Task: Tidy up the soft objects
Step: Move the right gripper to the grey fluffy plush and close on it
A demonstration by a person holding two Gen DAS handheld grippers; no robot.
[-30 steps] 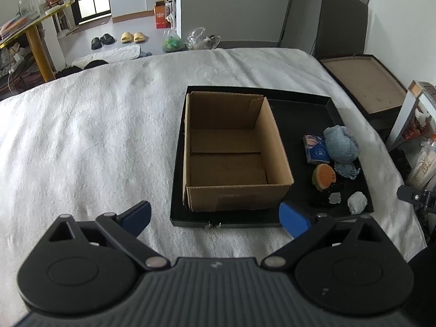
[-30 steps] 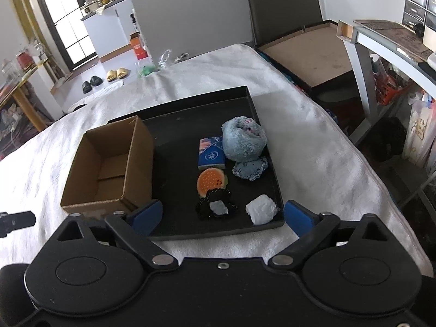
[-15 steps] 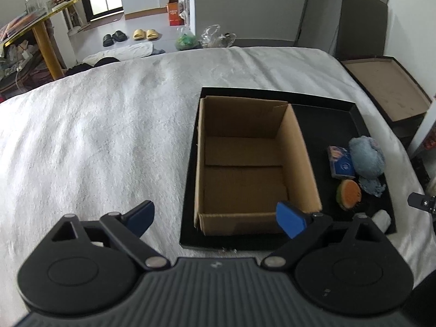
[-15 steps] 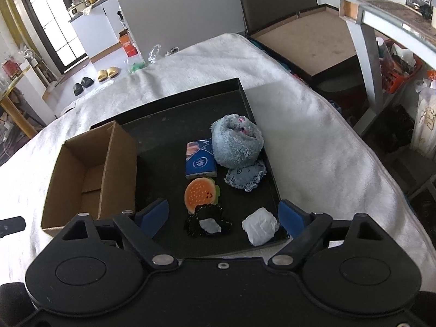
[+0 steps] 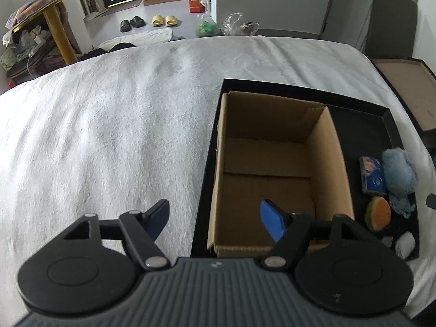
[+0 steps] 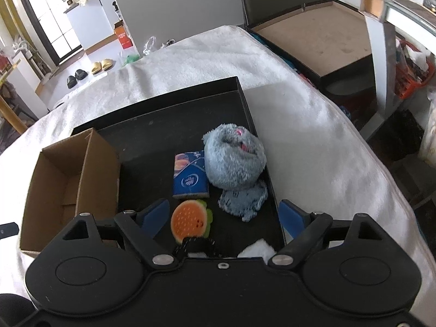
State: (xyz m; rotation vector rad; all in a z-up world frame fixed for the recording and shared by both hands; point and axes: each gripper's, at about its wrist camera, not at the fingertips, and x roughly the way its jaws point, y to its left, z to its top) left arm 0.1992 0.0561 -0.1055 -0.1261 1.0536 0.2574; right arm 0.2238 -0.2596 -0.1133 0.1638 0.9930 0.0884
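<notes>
A fluffy grey-blue plush [image 6: 234, 158] with a spot of pink is lying at the centre of the right wrist view, inside a black tray [image 6: 174, 125]. A blue tissue pack [image 6: 189, 175] is sitting just left of it, a pale blue knitted piece [image 6: 244, 199] is touching it from below, and an orange round toy [image 6: 189, 222] is lying lower still. A white wad [image 6: 257, 248] is peeking out at the bottom edge. The right gripper [image 6: 224, 216] is standing wide apart, gripping nothing, with the orange toy and the knitted piece showing between its fingertips.

In the left wrist view, an empty cardboard box [image 5: 275, 169] is occupying the centre right. The left gripper [image 5: 215, 222], its jaws having just been closing yet holding nothing, is straddling the box's lower left wall.
</notes>
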